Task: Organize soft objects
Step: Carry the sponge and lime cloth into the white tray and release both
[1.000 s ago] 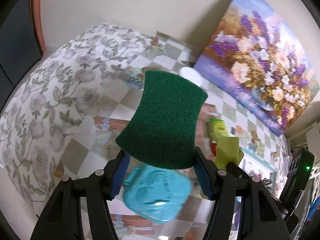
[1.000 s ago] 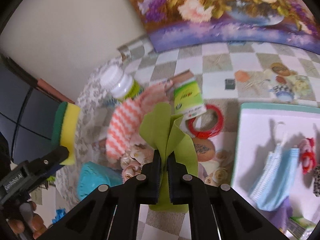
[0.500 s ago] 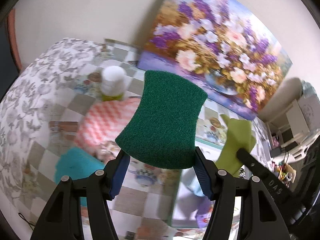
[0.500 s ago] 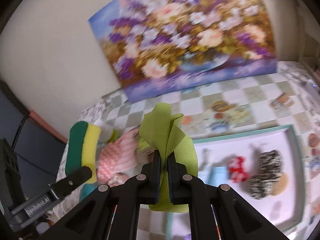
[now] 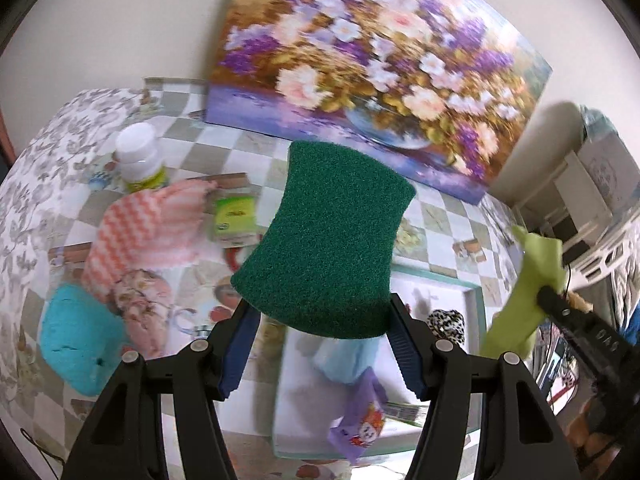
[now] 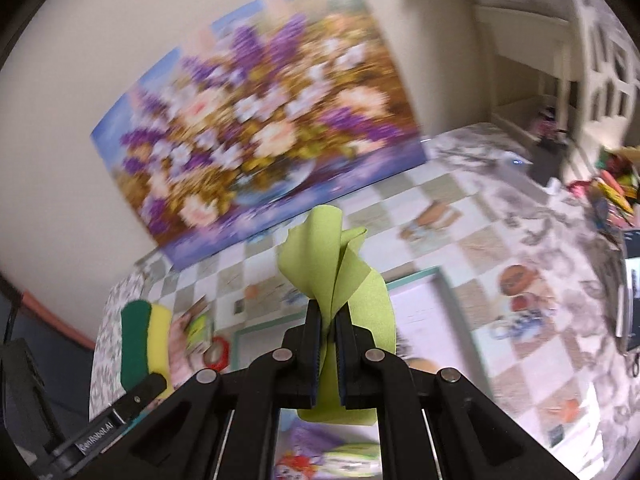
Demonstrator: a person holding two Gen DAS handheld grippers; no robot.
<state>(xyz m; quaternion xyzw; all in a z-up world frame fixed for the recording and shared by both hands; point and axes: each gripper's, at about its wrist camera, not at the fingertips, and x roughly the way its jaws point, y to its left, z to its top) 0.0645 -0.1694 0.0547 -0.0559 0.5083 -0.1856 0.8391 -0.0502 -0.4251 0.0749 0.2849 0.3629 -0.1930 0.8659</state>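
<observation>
Left gripper (image 5: 320, 344) is gripping a green sponge (image 5: 328, 240) in half-open jaws; right gripper (image 6: 328, 336) is pinching a lime cloth (image 6: 340, 280) tightly.

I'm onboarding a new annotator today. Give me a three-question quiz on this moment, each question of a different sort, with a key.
1. True or false: the left gripper holds a sponge between its fingers.
2. Multiple choice: what is the right gripper clamped on? A) a blue face mask B) a light green cloth C) a white bottle
3. Fill in: the big picture leaning on the wall behind the table shows a vase of ______.

Key: 1 true. 2 B. 3 flowers; see the painting.
</observation>
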